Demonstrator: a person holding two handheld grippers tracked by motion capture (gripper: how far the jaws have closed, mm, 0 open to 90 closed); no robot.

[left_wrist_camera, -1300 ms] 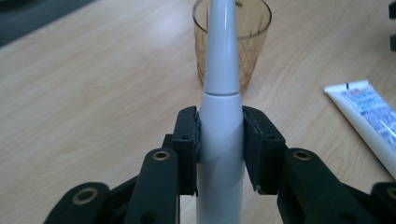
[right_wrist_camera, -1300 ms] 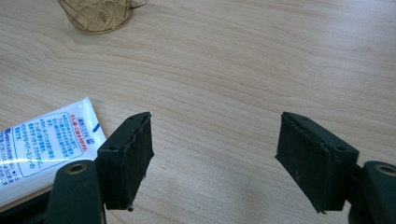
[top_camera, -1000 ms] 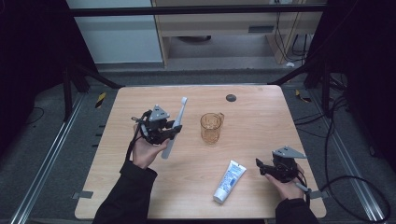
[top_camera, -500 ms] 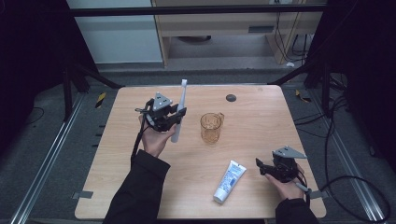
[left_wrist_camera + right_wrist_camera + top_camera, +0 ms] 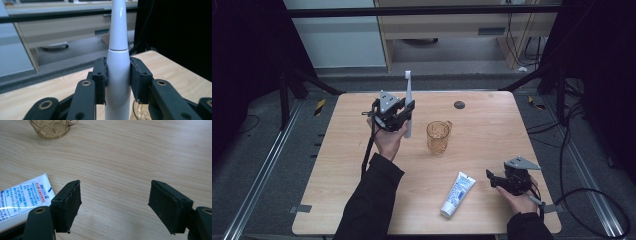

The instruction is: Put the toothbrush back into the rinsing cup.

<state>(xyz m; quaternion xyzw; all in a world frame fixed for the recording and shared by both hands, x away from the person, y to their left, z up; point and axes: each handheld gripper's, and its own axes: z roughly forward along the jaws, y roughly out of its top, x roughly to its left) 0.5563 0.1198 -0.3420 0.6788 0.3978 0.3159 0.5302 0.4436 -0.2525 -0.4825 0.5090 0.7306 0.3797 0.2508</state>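
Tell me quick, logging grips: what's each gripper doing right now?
Left gripper: shut on the white toothbrush.
Right gripper: open, holding nothing.

Toothpaste tube (image 5: pixel 22 195) — small Japanese print; not legible.

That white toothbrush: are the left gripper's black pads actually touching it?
Touching. The left gripper view shows both pads pressed flat against the toothbrush, with no gap either side.

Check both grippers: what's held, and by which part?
Left gripper clamps the white electric toothbrush on the upper handle, just below the neck seam. Right gripper is open, holding nothing.
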